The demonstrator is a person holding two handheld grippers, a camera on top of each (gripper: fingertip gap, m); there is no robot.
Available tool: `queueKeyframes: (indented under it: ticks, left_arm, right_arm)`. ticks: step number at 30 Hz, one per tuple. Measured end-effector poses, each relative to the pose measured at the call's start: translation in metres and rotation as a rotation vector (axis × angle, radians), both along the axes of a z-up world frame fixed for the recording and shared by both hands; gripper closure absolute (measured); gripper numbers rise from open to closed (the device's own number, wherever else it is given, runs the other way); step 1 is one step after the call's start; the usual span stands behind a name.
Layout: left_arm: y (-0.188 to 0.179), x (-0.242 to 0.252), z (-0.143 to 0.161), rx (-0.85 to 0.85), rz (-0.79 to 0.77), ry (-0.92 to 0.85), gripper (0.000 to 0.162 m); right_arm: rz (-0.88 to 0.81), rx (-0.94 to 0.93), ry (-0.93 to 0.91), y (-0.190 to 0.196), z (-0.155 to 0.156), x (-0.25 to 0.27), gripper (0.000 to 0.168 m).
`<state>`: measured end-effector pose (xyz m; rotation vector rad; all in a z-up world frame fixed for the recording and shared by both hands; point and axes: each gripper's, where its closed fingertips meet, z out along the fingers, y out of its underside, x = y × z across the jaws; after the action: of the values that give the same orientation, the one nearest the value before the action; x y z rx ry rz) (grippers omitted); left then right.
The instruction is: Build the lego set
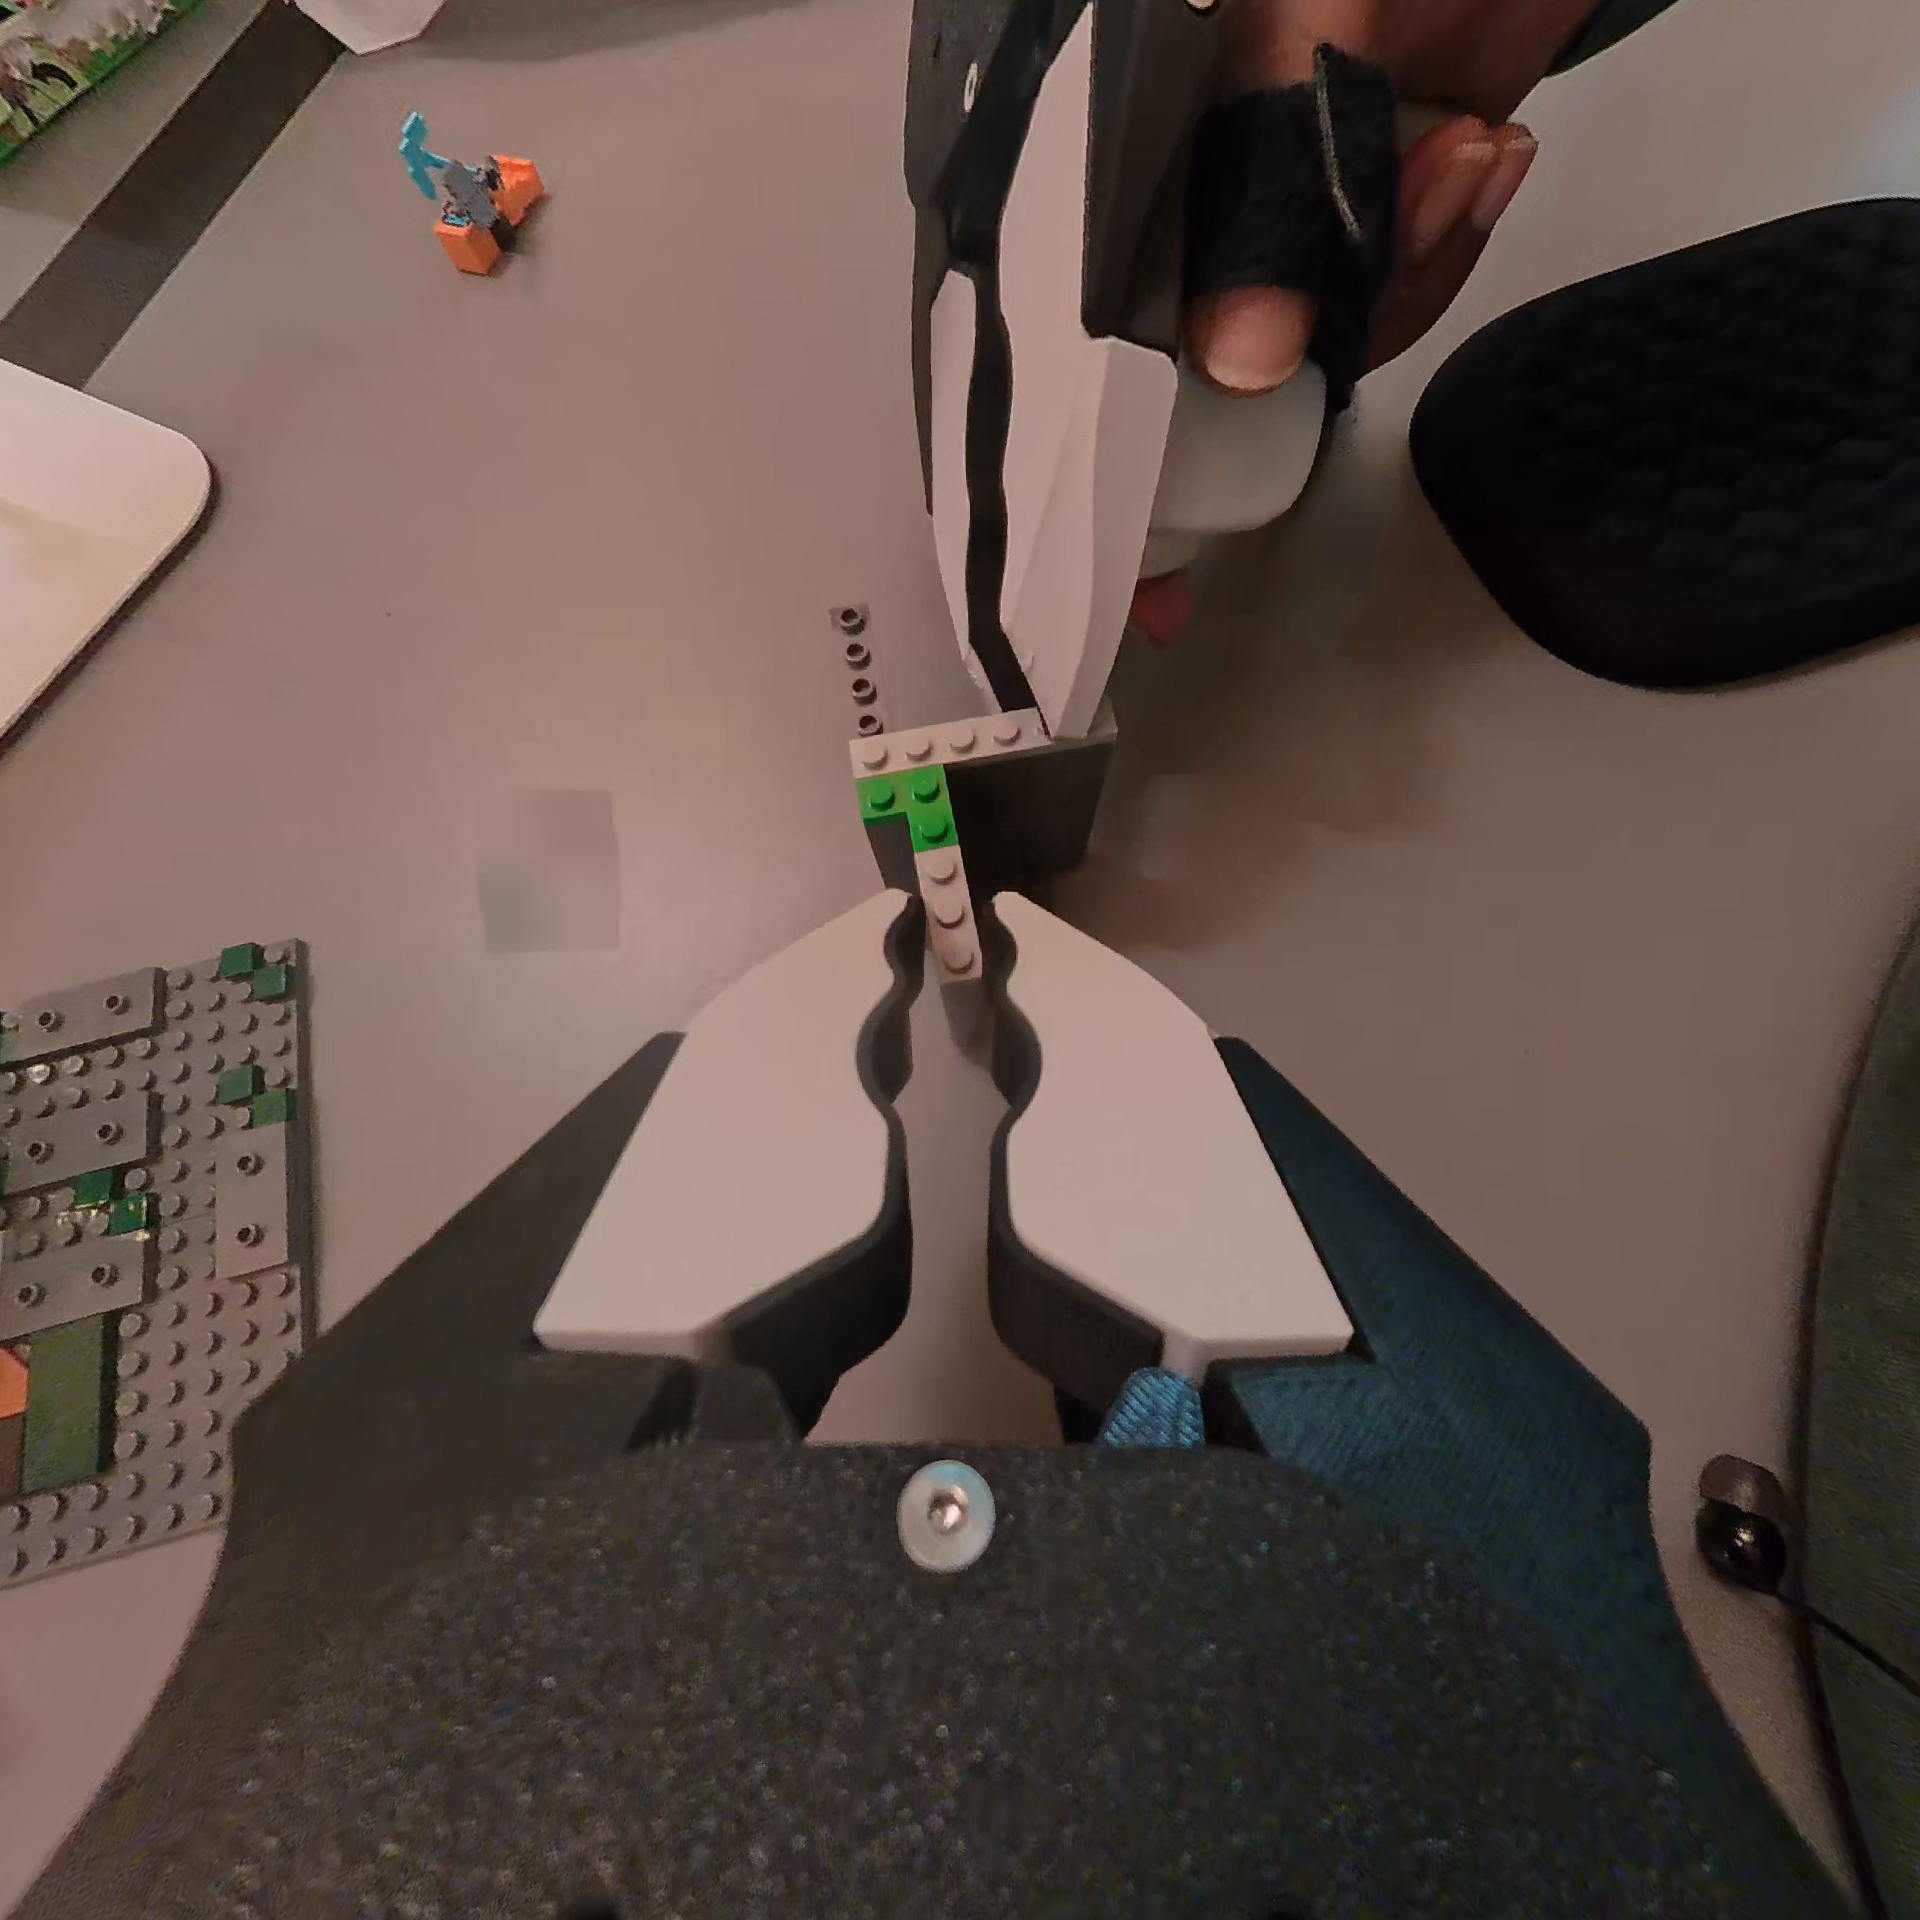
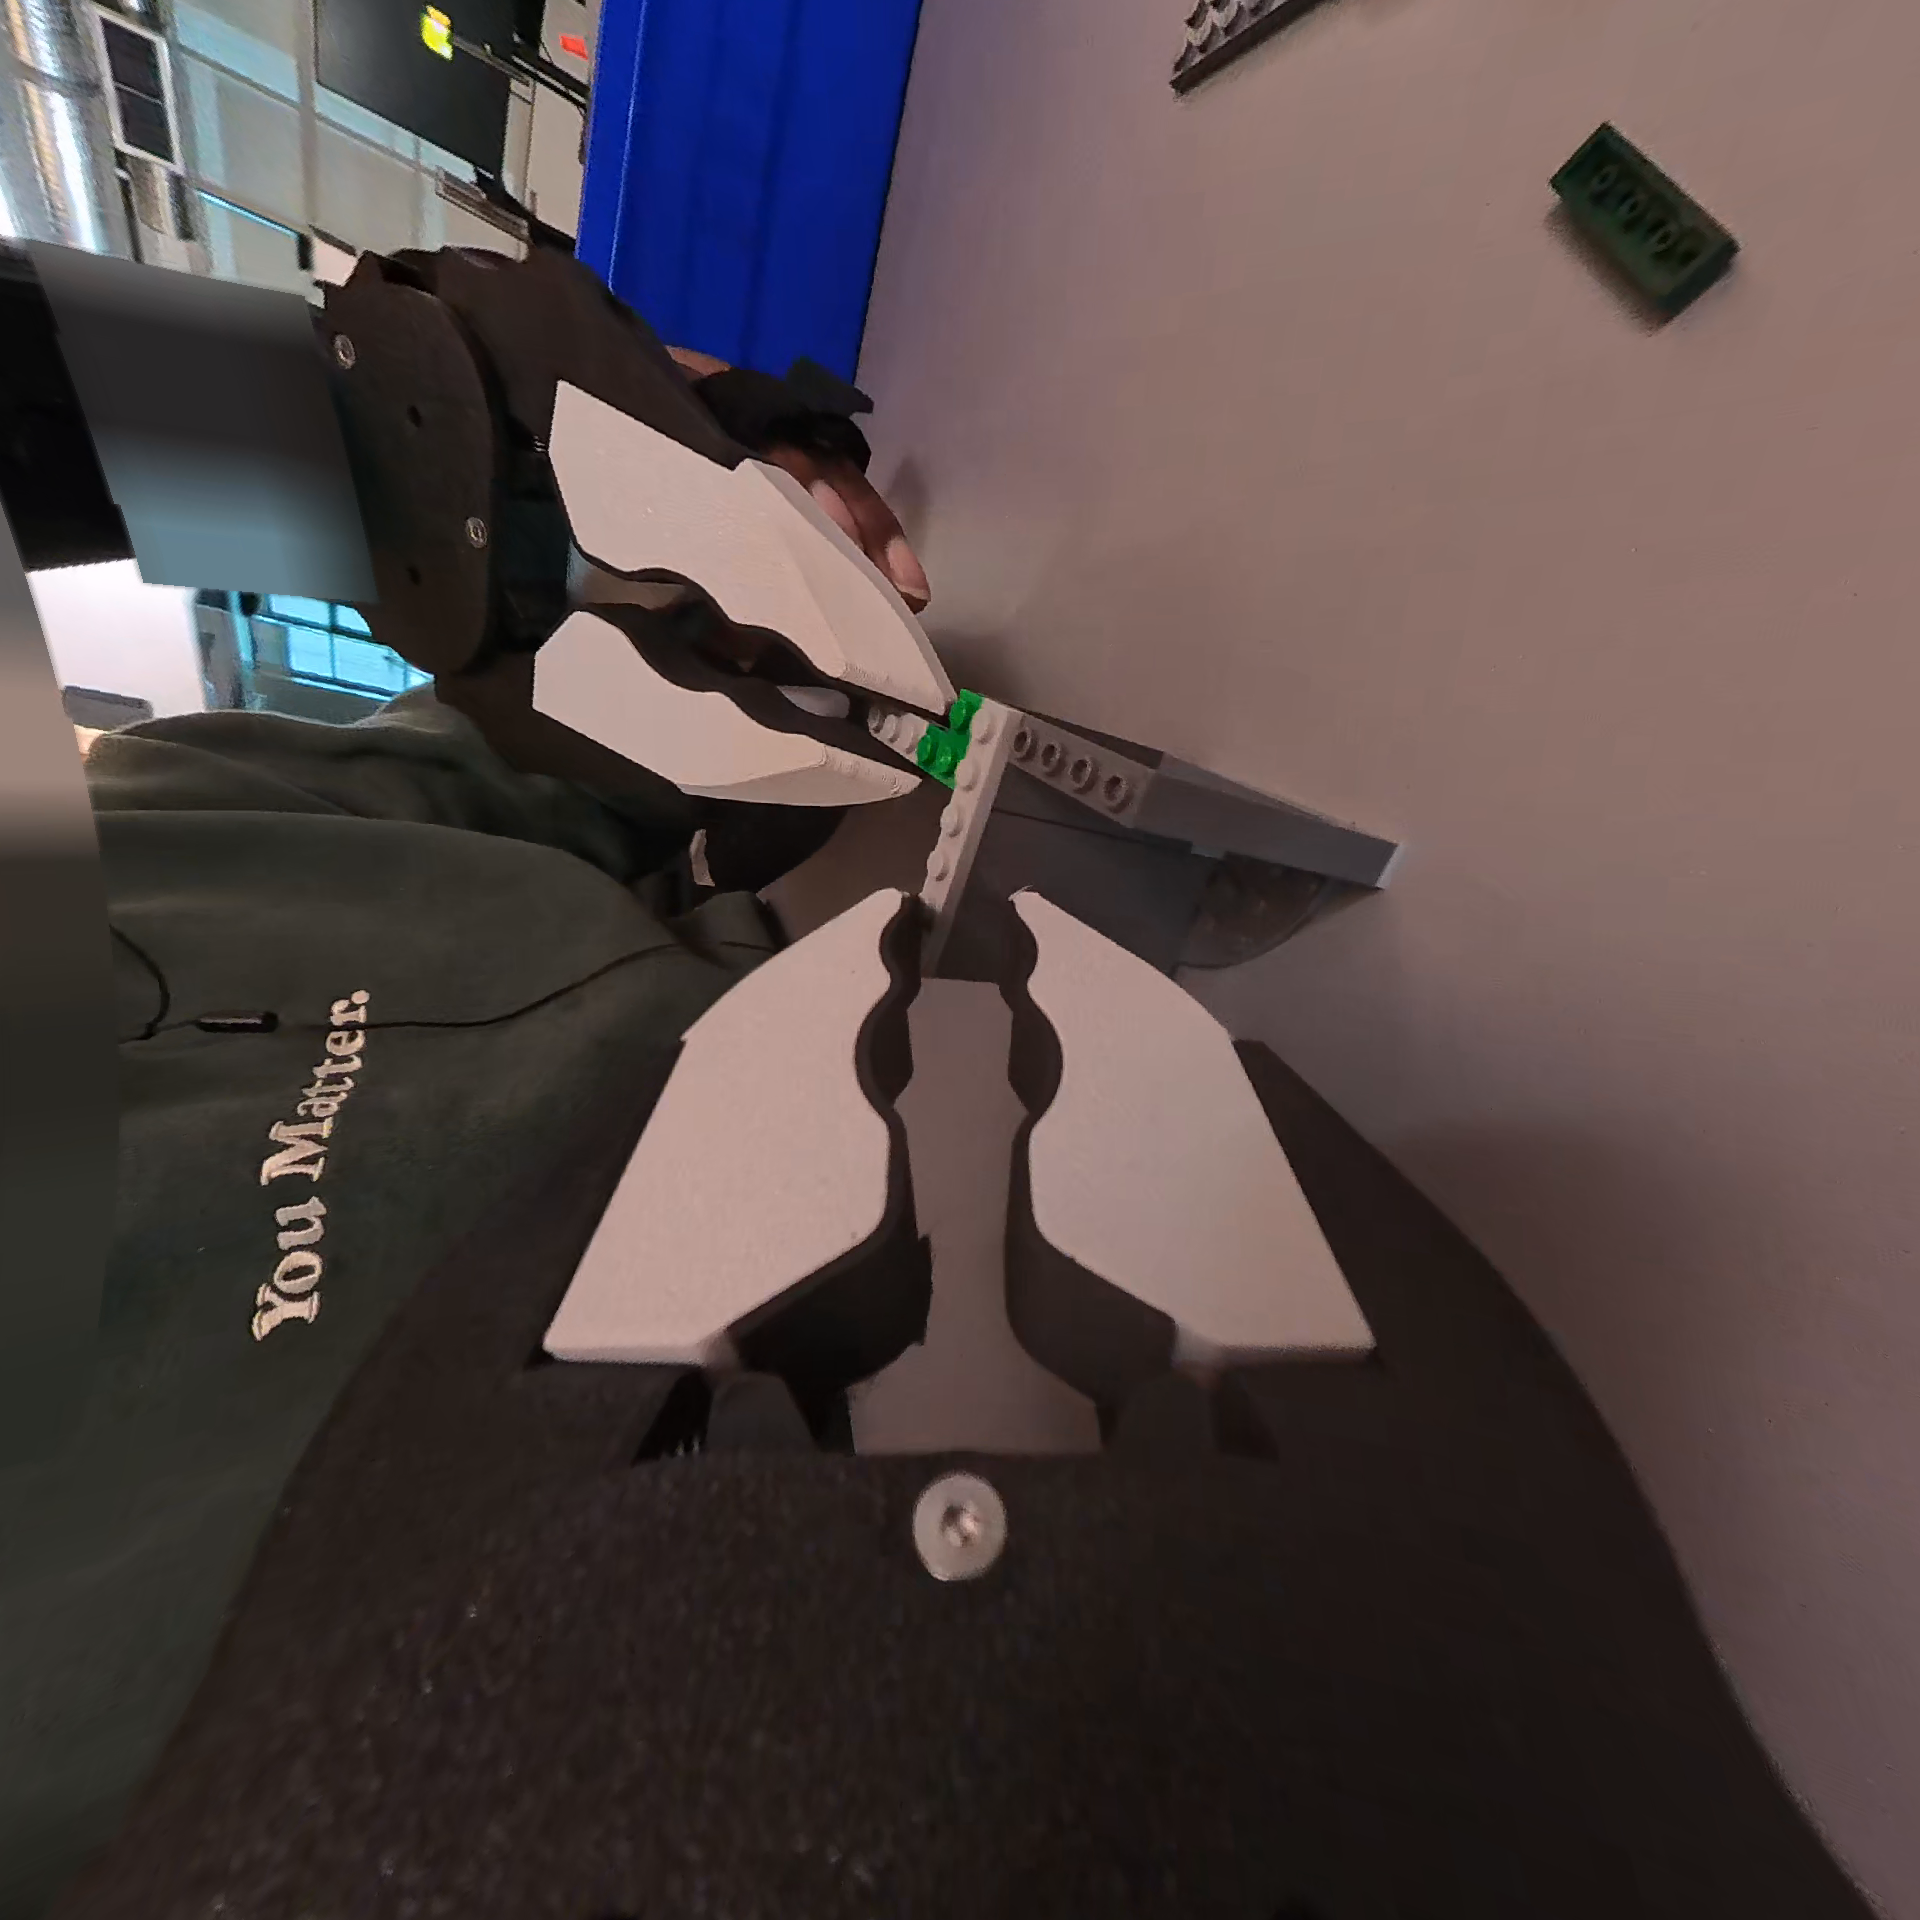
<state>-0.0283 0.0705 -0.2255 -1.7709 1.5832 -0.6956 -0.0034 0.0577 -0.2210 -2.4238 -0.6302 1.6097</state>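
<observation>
Left gripper (image 1: 958,940): jaws clamped on near grey arm of wall assembly (image 1: 961,790), standing on table (image 1: 1351,935). Right gripper (image 2: 961,935): jaws clamped on far grey arm. Green corner plate (image 1: 914,802) ahead of left jaws, between both grips. Judged light, rigid, prone to separating at stud joints; best held low on wall faces.

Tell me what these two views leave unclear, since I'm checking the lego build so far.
- Left wrist view: the right gripper covers the far end of the grey wall piece.
- Right wrist view: the left gripper hides the strip behind the green corner piece.
- Left wrist view: the grey baseplate is cut by the left edge.
</observation>
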Motion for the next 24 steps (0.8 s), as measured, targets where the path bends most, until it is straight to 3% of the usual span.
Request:
queueKeyframes:
  ticks: [14,18,21,24]
  left_arm:
    - [0.001,0.0,0.0,0.02,-0.02,-0.001,0.152]
    - [0.005,-0.001,0.001,0.068,-0.037,0.002,0.152]
    - [0.012,-0.003,0.002,0.111,-0.052,-0.002,0.148]
    - [0.021,-0.006,0.004,0.117,-0.037,-0.015,0.148]
  right_arm:
    - [-0.019,-0.007,0.0,0.001,0.0,0.0,0.154]
    - [-0.026,0.046,0.083,-0.002,0.019,0.004,0.155]
    - [-0.025,0.199,0.023,-0.003,0.023,0.021,0.154]
    - [-0.047,0.498,-0.084,0.012,0.026,0.038,0.148]
